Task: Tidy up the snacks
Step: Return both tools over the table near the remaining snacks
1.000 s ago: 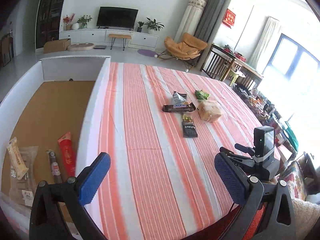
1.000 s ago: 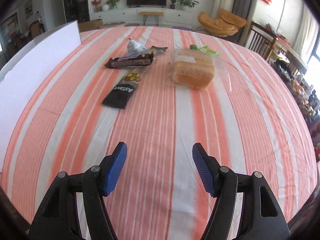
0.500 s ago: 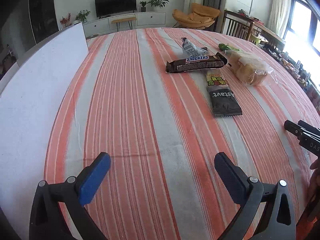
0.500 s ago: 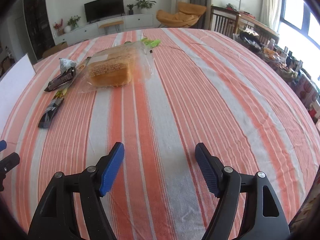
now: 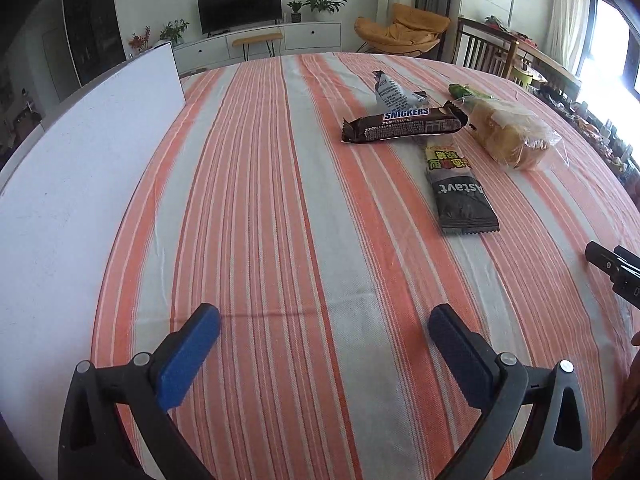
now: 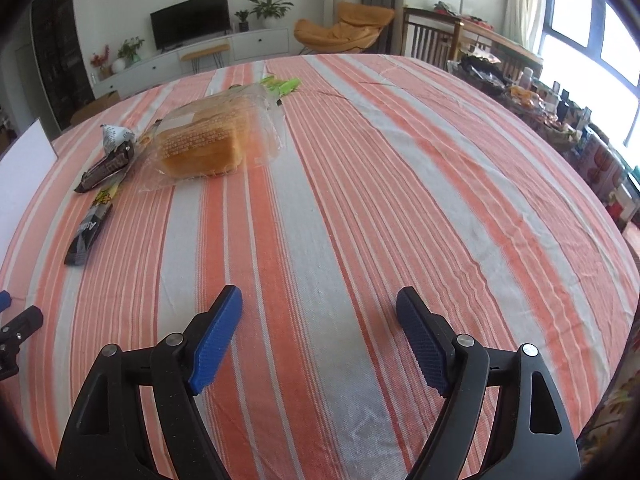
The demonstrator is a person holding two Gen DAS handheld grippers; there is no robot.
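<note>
Ahead of the left hand-held gripper (image 5: 324,340), on the striped surface (image 5: 260,200): one cluster of loose snacks, well apart from both tools.

- Snickers bar (image 5: 404,126): dark wrapper, lying crosswise, far ahead and right of the left hand-held gripper.
- Silver packet (image 5: 390,92): just behind the Snickers bar, seemingly touching it.
- Black Astavt packet (image 5: 460,188): nearest item; its far end reaches up to the Snickers bar and may be tucked under it.
- Bagged bread loaf (image 6: 204,144): clear film, ahead and left of the right hand-held gripper (image 6: 320,332).
- Green packet (image 6: 282,86): behind the loaf, partly hidden by the bag.
- White box wall (image 5: 80,160): along the left of the left hand-held gripper; presumably the destination, its inside not shown.

State of tools: left hand-held gripper spread wide, holding nothing; right hand-held gripper likewise spread wide and empty, low over bare cloth.

Risks, as judged:
- Items overlap, so closing on the Snickers bar could drag the black packet or the silver one along.
- Flat wrappers on cloth may slip out of the pads, or the cloth may be pinched and bunch.
- Loose film on the loaf could tear or slide if gripped by the bag alone; a firm squeeze would crush the bread.
- Both tools converging on one cluster could collide.
</note>
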